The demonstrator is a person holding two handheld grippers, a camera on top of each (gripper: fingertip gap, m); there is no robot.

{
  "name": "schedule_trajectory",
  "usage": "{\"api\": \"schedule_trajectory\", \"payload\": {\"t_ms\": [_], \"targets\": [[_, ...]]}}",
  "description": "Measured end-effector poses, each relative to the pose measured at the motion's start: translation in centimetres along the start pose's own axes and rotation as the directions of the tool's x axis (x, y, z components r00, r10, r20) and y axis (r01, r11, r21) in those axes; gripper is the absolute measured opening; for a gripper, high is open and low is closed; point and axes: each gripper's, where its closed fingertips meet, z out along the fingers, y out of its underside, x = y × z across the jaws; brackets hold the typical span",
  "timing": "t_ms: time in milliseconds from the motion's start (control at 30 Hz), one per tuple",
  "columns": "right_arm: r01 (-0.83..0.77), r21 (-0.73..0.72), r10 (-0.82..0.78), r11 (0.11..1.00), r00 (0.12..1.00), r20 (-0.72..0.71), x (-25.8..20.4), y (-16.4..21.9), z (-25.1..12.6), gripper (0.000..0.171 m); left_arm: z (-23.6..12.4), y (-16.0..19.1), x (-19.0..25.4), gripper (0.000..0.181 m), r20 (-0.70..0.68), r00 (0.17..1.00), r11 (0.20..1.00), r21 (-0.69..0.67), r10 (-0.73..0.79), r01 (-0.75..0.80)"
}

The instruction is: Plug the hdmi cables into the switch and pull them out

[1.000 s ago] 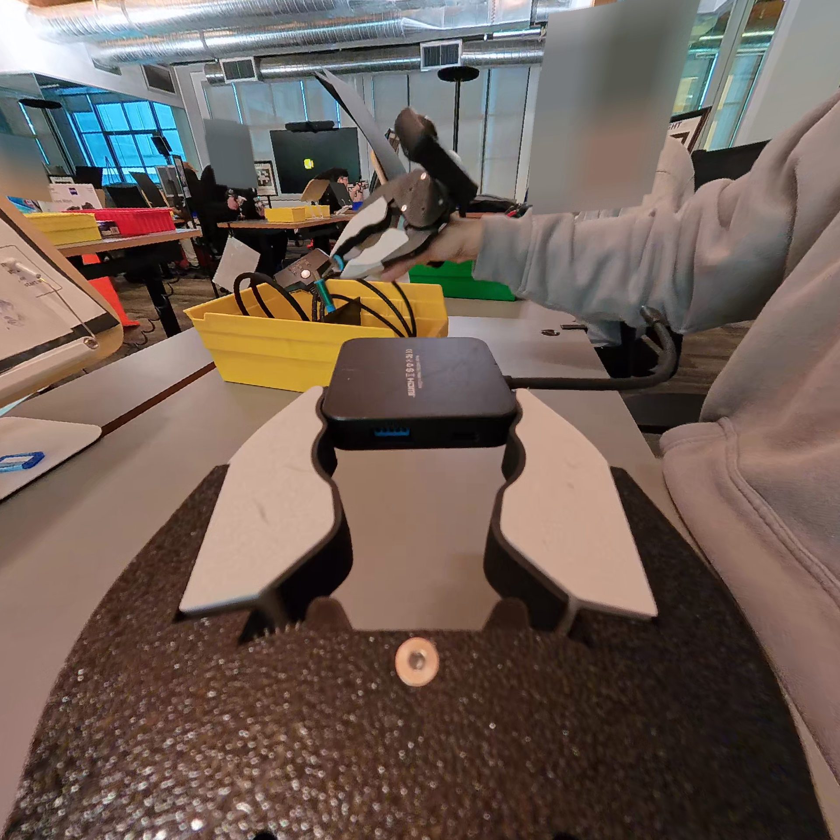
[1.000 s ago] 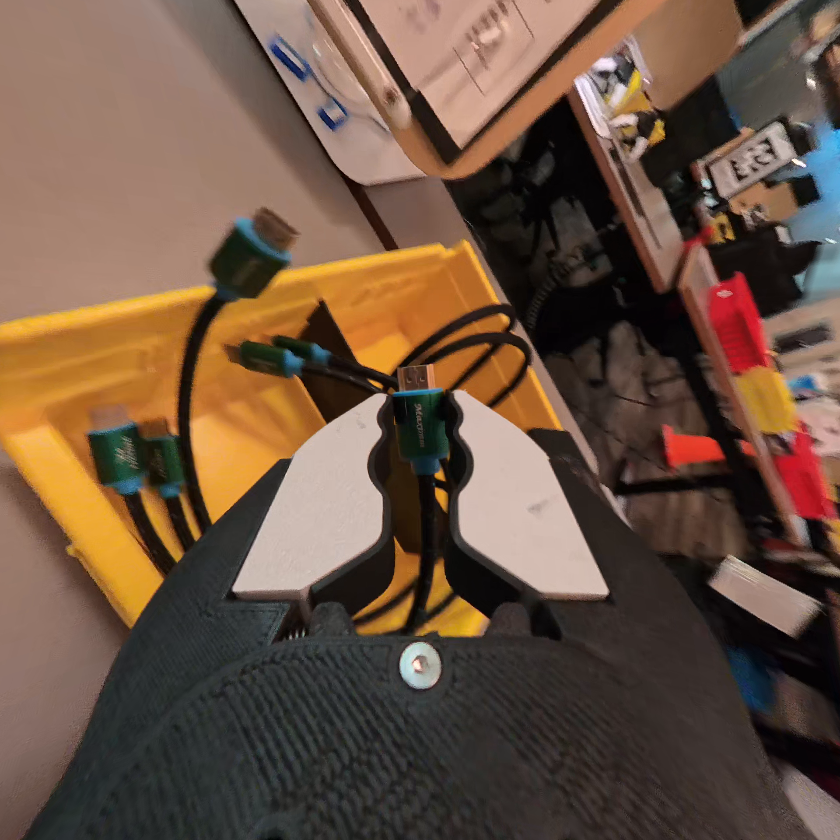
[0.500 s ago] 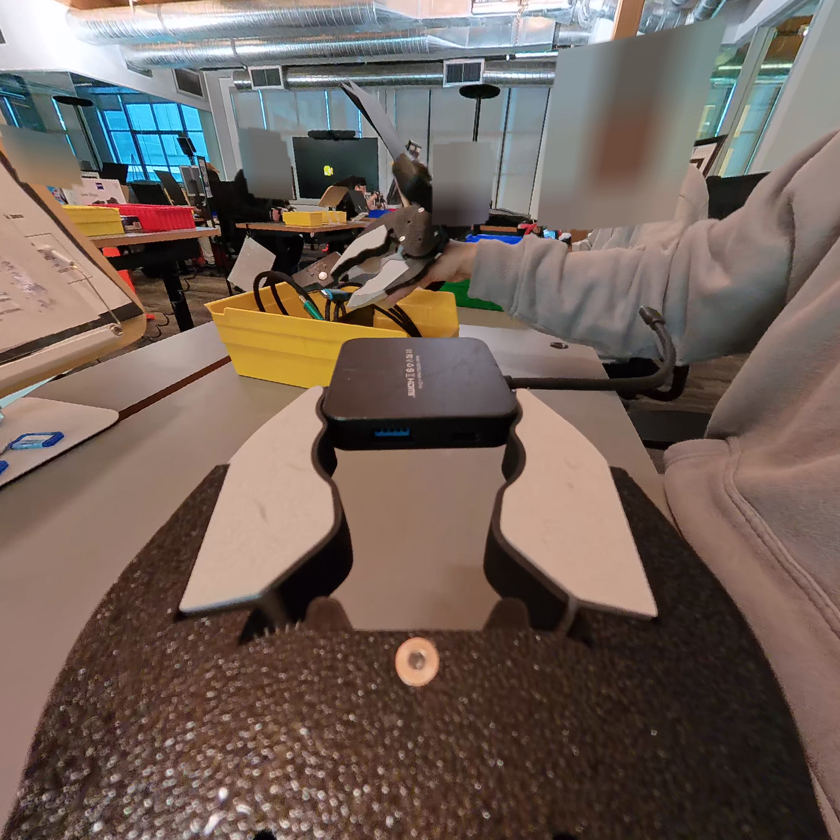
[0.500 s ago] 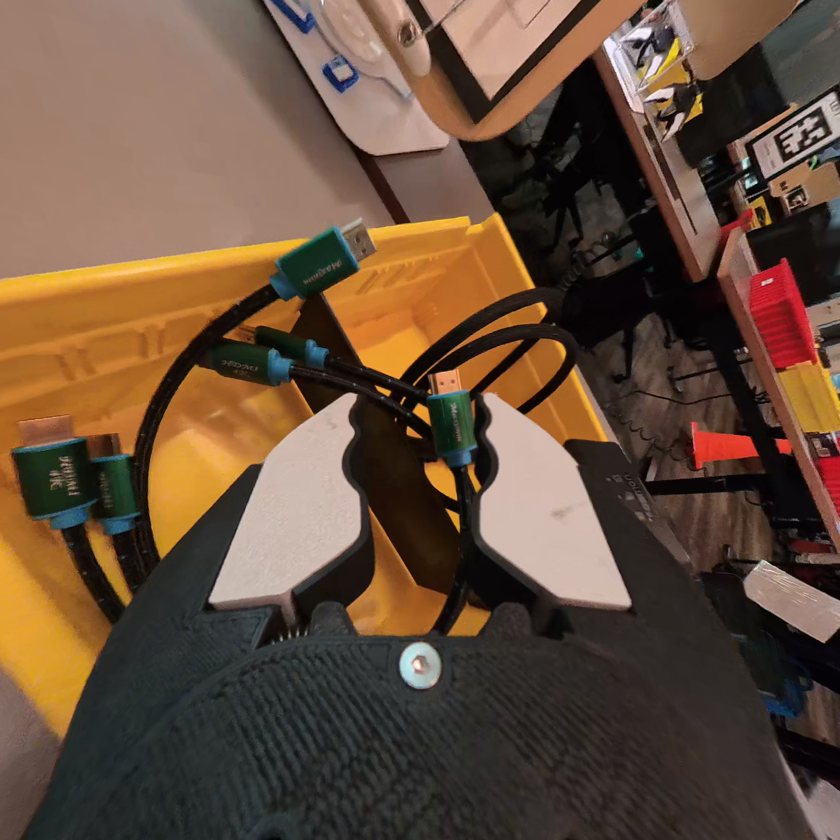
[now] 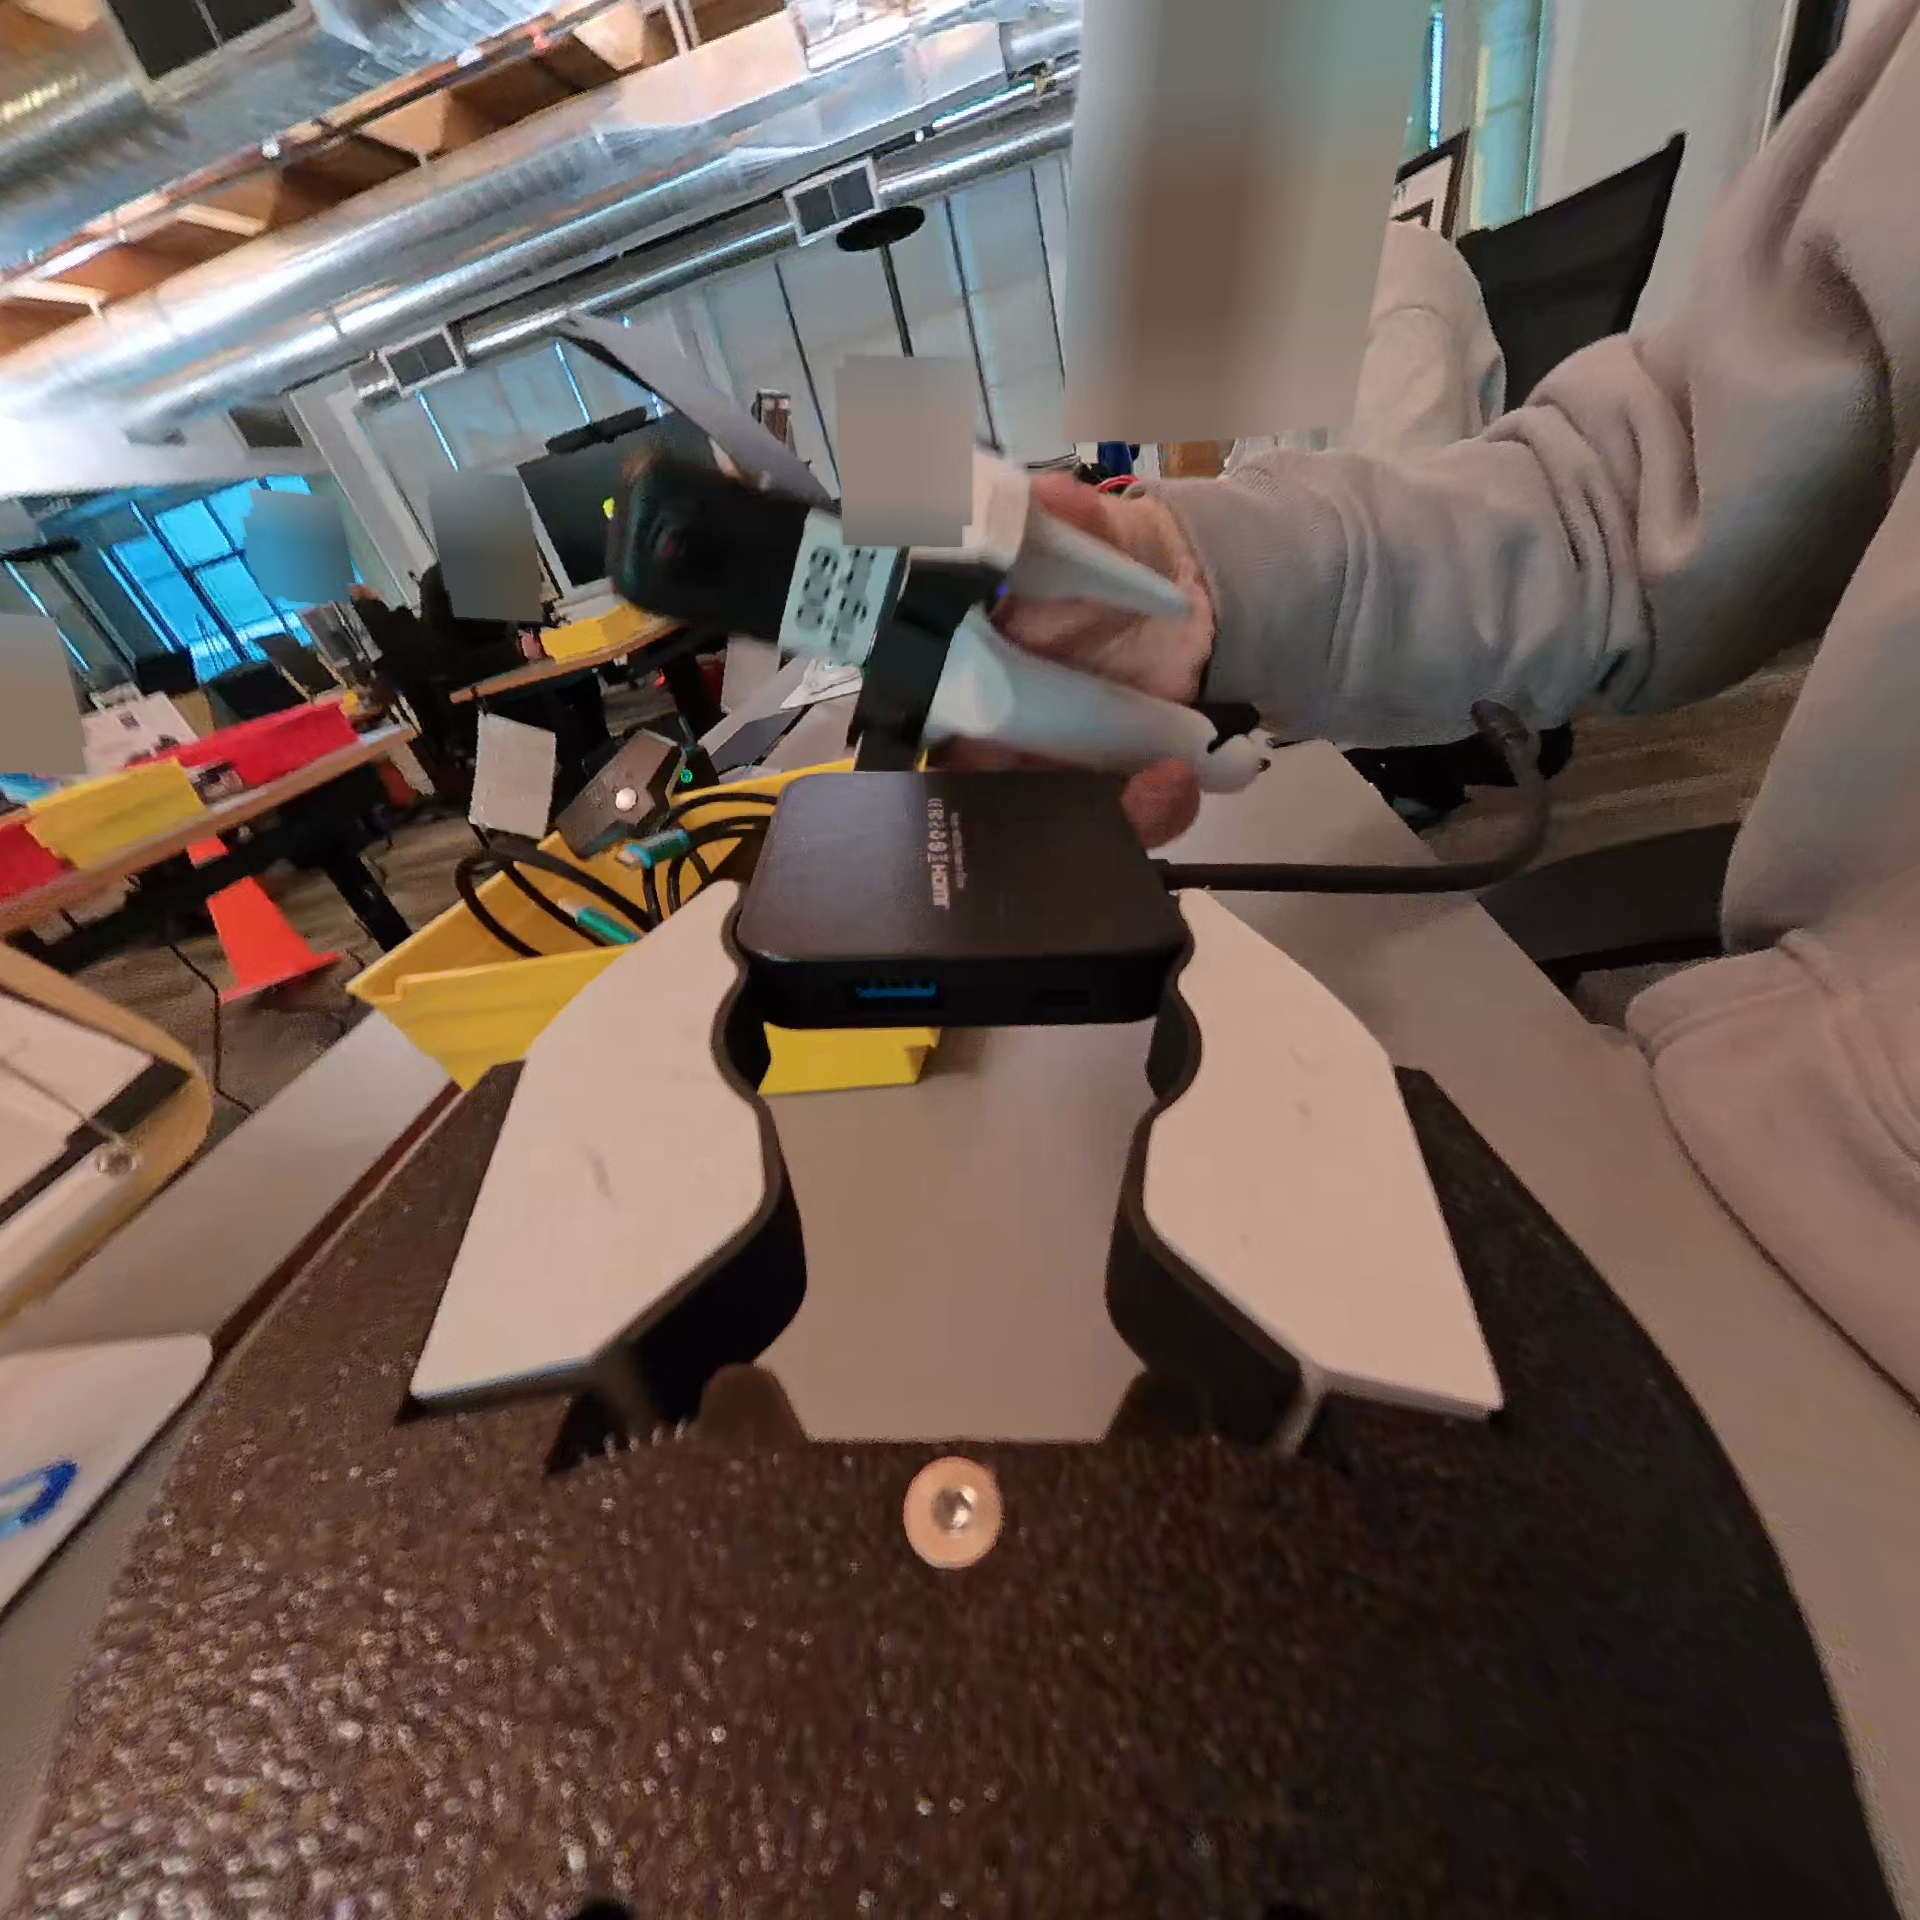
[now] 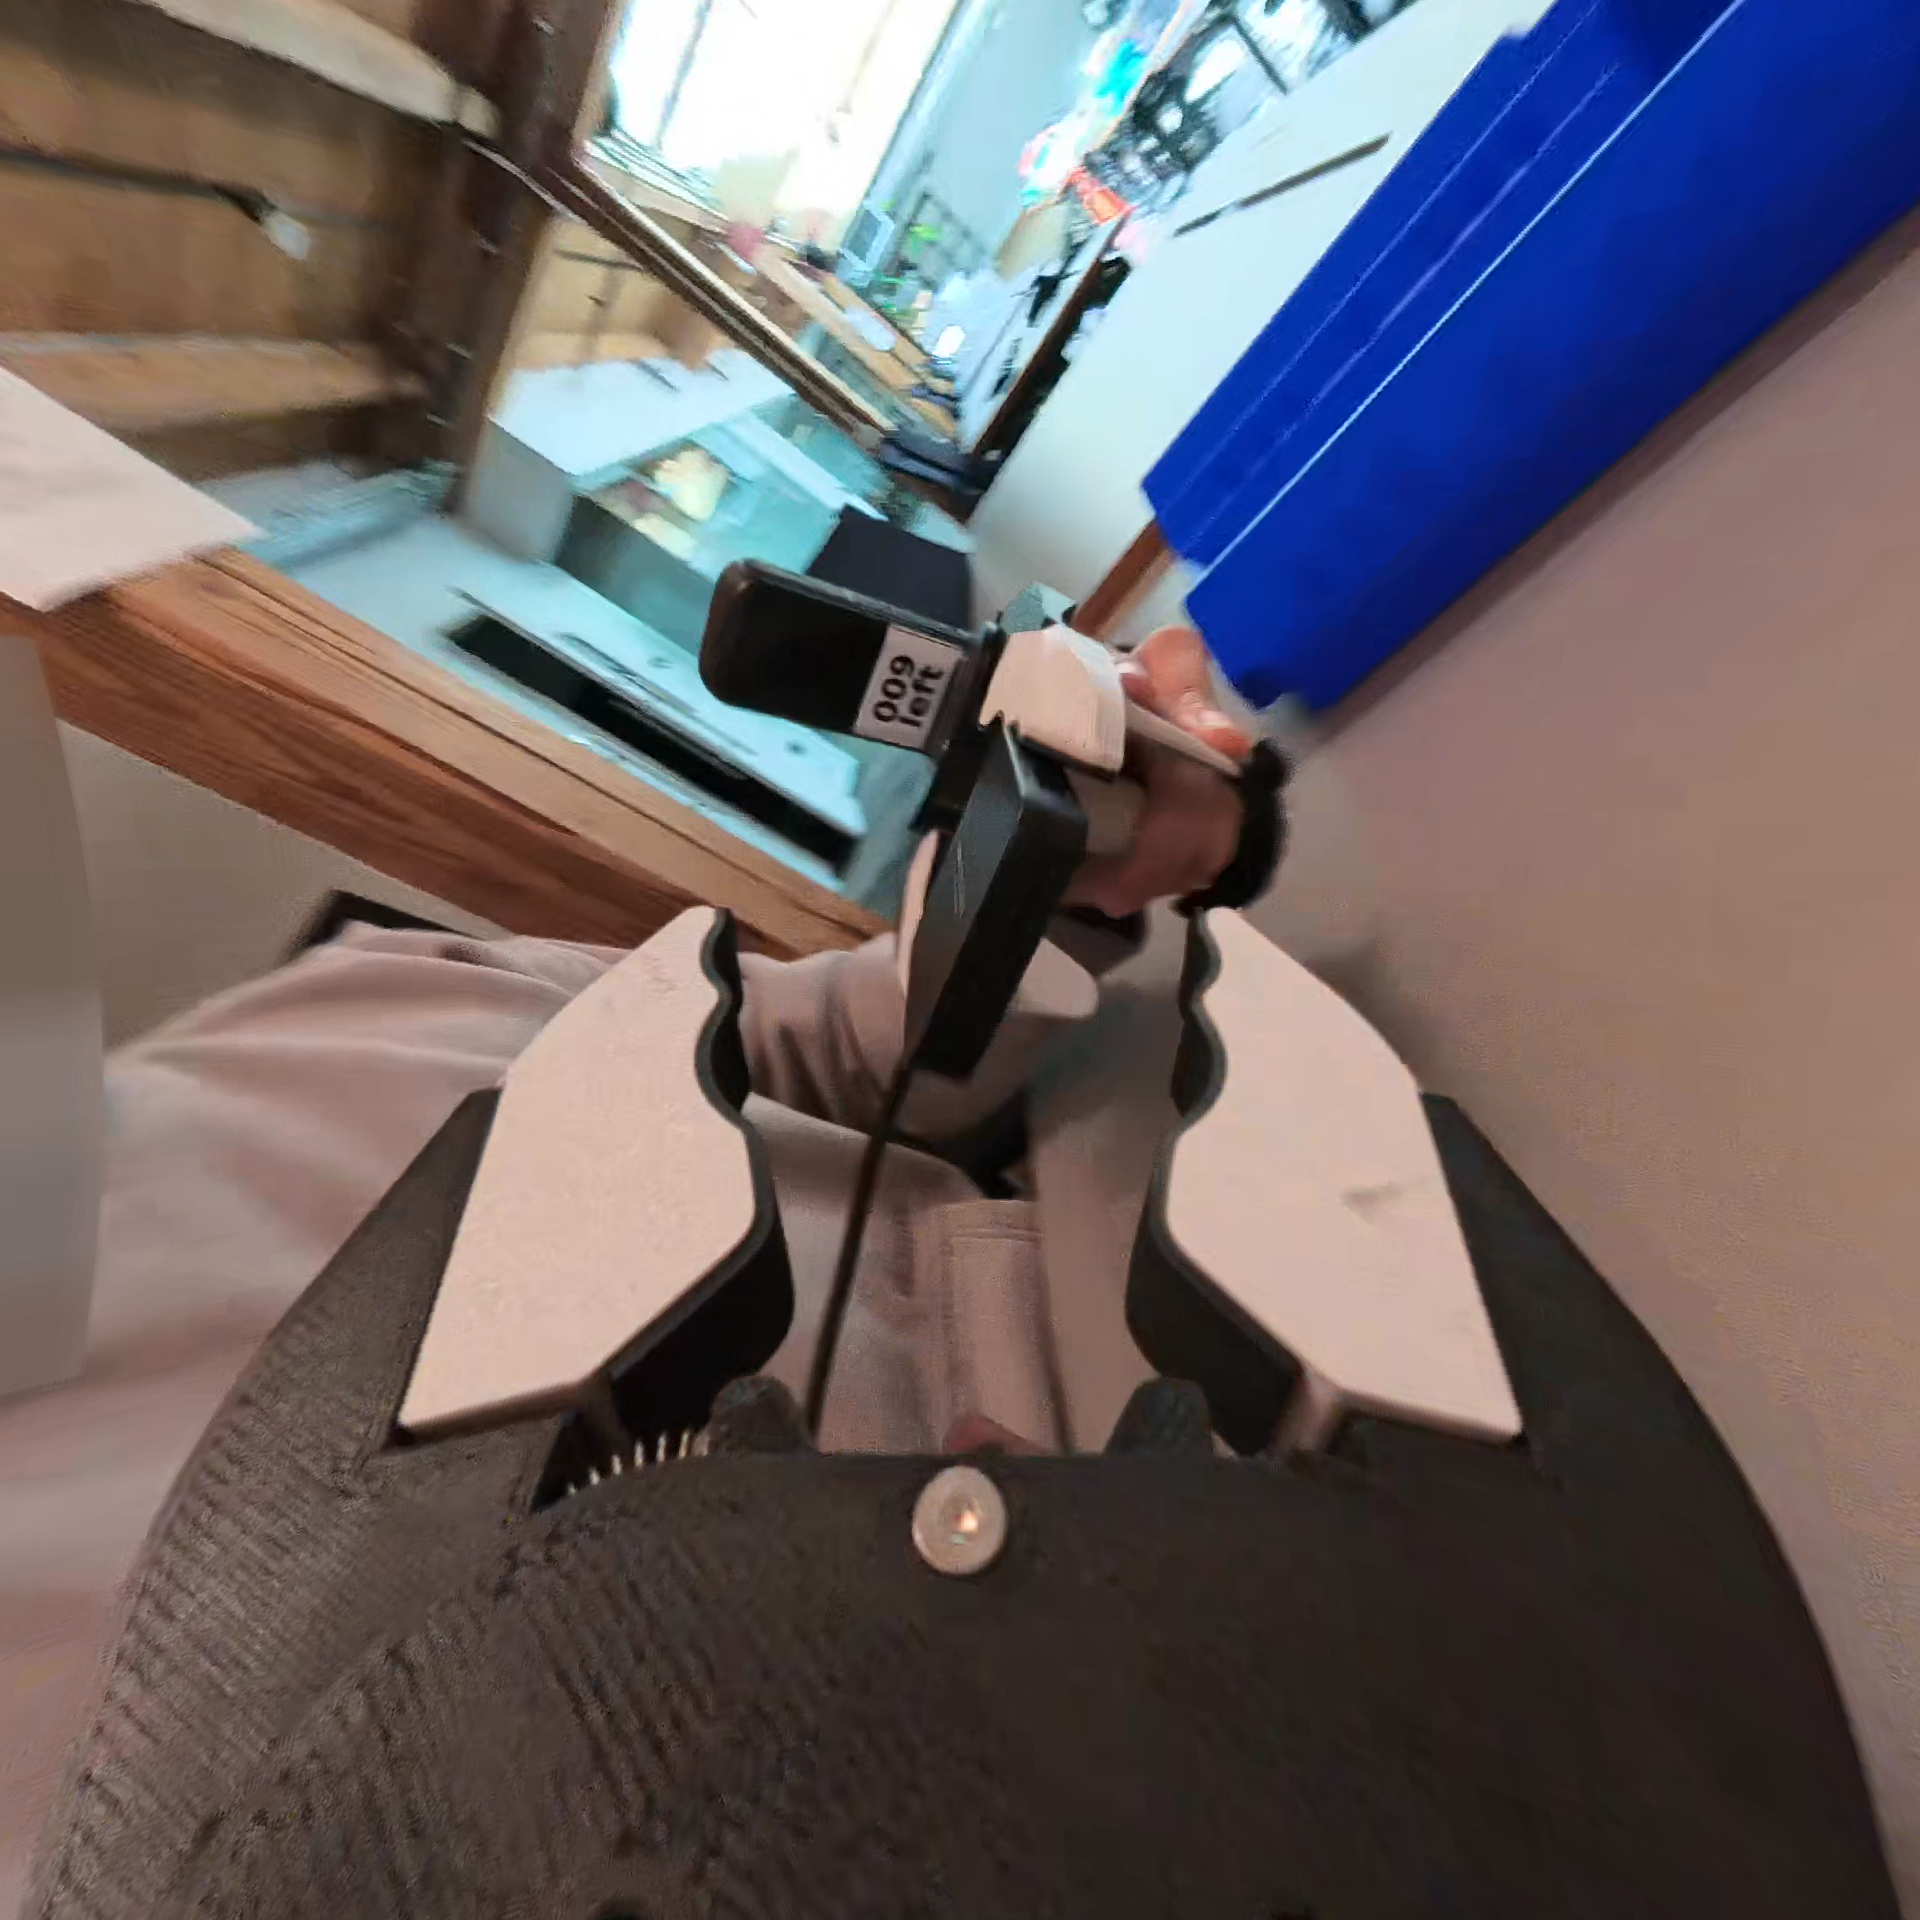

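Observation:
My left gripper [image 5: 956, 935] is shut on the black switch [image 5: 956, 883] and holds it by its sides, above the grey table, tilted. The switch's own black lead [image 5: 1403, 875] trails off to the right. HDMI cables [image 5: 597, 920] with green plugs lie in the yellow bin [image 5: 468, 997] behind it. My right gripper [image 6: 956, 935] is open and empty, facing the switch [image 6: 992, 925], which shows edge-on. The thin lead [image 6: 857, 1247] hangs between its fingers without being gripped. Its camera and body [image 5: 790, 582] show just behind the switch; its fingers are hidden there.
The grey table [image 5: 956, 1247] runs under both grippers. A person's grey sleeve [image 5: 1507, 561] and torso fill the right side. A blue bin [image 6: 1558, 312] stands on the table. A white stand with a paper [image 5: 62, 1101] is at the left edge.
My right gripper let go of the green HDMI plug over the yellow bin, opened wide and swung round to face the switch. My left gripper lifted and tilted the switch.

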Motion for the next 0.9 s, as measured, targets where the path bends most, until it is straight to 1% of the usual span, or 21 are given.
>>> {"api": "schedule_trajectory", "payload": {"t_ms": [100,133,167,233,267,333,400,433,467,500,533,567,600,633,667,700,733,767,800,867,900], "targets": [[-0.098,-0.055,0.103,0.994,0.991,0.086,0.3,1.2,1.9,0.064,1.0,0.2,0.1,0.072,0.022,0.996,0.995,-0.034,0.092,-0.091],[-0.104,-0.085,0.113,0.991,0.988,0.108,0.3,1.7,2.2,0.049,1.1,0.5,0.0,0.072,0.036,0.992,0.992,-0.056,0.117,-0.115],[-0.084,-0.105,0.097,0.991,0.987,0.127,0.3,2.1,2.3,0.018,1.0,0.7,-0.1,0.072,0.042,0.990,0.989,-0.074,0.133,-0.130],[-0.032,-0.130,0.044,0.991,0.995,0.091,1.3,2.4,2.4,0.015,0.9,1.8,-0.2,0.072,0.057,0.983,0.977,-0.138,0.172,-0.163],[-0.034,-0.154,0.046,0.987,0.996,0.072,1.7,2.6,2.4,0.015,0.9,2.4,-0.4,0.072,0.078,0.978,0.968,-0.178,0.194,-0.178],[-0.008,-0.193,0.015,0.981,0.999,0.034,2.4,2.8,1.9,0.013,0.8,3.2,-0.7,0.072,0.128,0.977,0.965,-0.221,0.171,-0.140],[0.067,-0.250,-0.080,0.966,0.996,-0.041,3.0,2.6,0.7,0.013,0.1,3.4,-1.1,0.079,0.193,0.976,0.979,-0.191,0.101,-0.064],[0.132,-0.292,-0.168,0.947,0.980,-0.104,3.4,2.1,-0.4,0.013,-0.4,3.3,-1.2,0.080,0.211,0.976,0.987,-0.157,0.058,-0.024],[0.212,-0.343,-0.284,0.915,0.943,-0.173,3.8,1.3,-1.9,0.013,-1.1,3.1,-1.3,0.077,0.222,0.975,0.993,-0.117,0.009,0.017],[0.291,-0.403,-0.410,0.868,0.877,-0.250,4.1,0.0,-3.8,0.013,-1.8,3.1,-1.5,0.075,0.241,0.970,0.995,-0.083,-0.036,0.058],[0.359,-0.482,-0.545,0.800,0.771,-0.331,4.5,-1.6,-6.0,0.013,-2.5,3.2,-1.8,0.072,0.262,0.962,0.994,-0.059,-0.072,0.090],[0.396,-0.588,-0.678,0.706,0.619,-0.396,5.1,-3.5,-8.8,0.013,-3.1,3.4,-2.1,0.069,0.278,0.956,0.993,-0.044,-0.096,0.113],[0.386,-0.707,-0.793,0.592,0.434,-0.427,5.5,-5.6,-11.9,0.014,-3.6,3.7,-2.2,0.065,0.289,0.950,0.991,-0.035,-0.114,0.129],[0.339,-0.805,-0.872,0.487,0.251,-0.421,5.7,-8.0,-15.1,0.014,-4.0,3.9,-2.3,0.063,0.296,0.946,0.989,-0.026,-0.130,0.144],[0.272,-0.876,-0.917,0.399,0.100,-0.387,5.6,-10.2,-17.8,0.014,-4.2,4.1,-2.3,0.062,0.301,0.942,0.987,-0.017,-0.146,0.158],[0.199,-0.921,-0.938,0.335,-0.018,-0.346,5.6,-12.3,-20.2,0.014,-4.3,4.3,-2.2,0.060,0.301,0.940,0.985,-0.010,-0.161,0.172],[0.119,-0.949,-0.949,0.291,-0.091,-0.302,5.8,-14.1,-22.2,0.014,-4.2,4.6,-2.0,0.059,0.297,0.939,0.983,-0.009,-0.174,0.185],[0.030,-0.968,-0.963,0.247,-0.103,-0.249,6.6,-15.1,-24.1,0.014,-4.0,4.9,-1.8,0.059,0.290,0.939,0.980,-0.014,-0.185,0.197],[-0.043,-0.980,-0.978,0.195,-0.085,-0.191,7.7,-15.7,-25.8,0.014,-3.8,5.2,-1.5,0.059,0.282,0.940,0.978,-0.020,-0.192,0.206],[-0.132,-0.986,-0.994,0.105,-0.030,-0.102,11.0,-16.2,-28.3,0.013,-3.5,5.7,-1.0,0.059,0.266,0.943,0.976,-0.035,-0.199,0.216],[-0.168,-0.981,-0.995,0.094,0.002,-0.096,12.8,-16.1,-29.5,0.014,-3.4,5.9,-0.7,0.059,0.260,0.945,0.975,-0.045,-0.200,0.219]]}}
